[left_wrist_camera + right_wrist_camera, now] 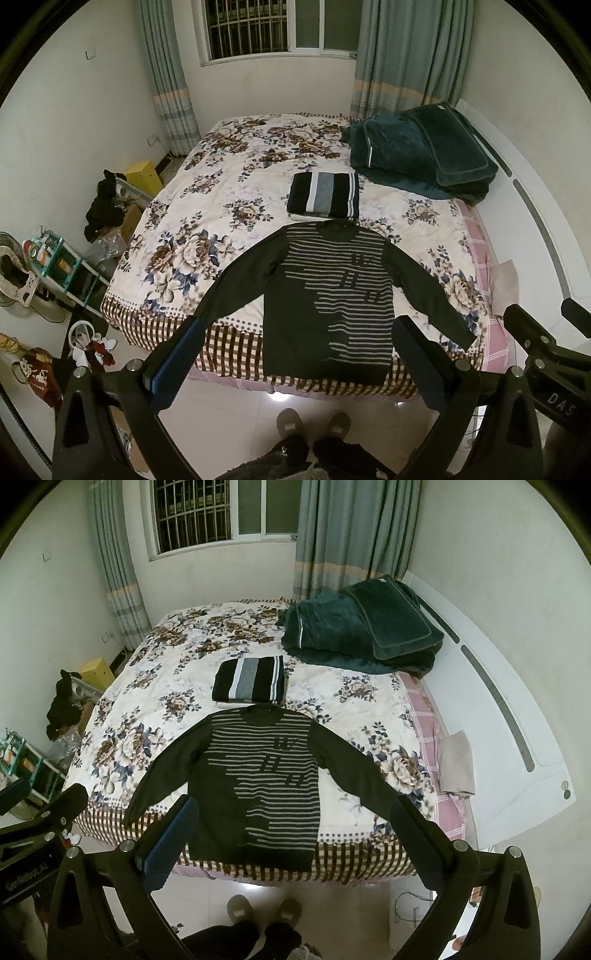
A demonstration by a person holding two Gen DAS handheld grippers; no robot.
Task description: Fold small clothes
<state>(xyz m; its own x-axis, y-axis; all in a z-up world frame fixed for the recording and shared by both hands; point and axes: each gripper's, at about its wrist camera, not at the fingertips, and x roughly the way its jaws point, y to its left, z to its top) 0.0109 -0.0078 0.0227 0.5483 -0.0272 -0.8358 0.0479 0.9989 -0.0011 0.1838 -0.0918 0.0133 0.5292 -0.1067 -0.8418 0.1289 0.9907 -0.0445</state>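
Observation:
A dark sweater with grey stripes [332,299] lies flat on the bed, sleeves spread, hem hanging over the near edge; it also shows in the right wrist view [258,786]. Behind it lies a folded striped garment [325,194] [249,681]. My left gripper [299,332] is open and empty, held above the floor before the bed's near edge. My right gripper [291,812] is open and empty at the same height. The right gripper shows at the right edge of the left wrist view [546,332]; the left gripper shows at the left edge of the right wrist view [44,805].
The bed has a floral quilt [229,184] [155,701]. A folded dark green blanket [417,151] [362,627] lies at the far right. A shelf and clutter [62,273] stand on the floor left. The person's slippers [314,428] stand on the tiled floor.

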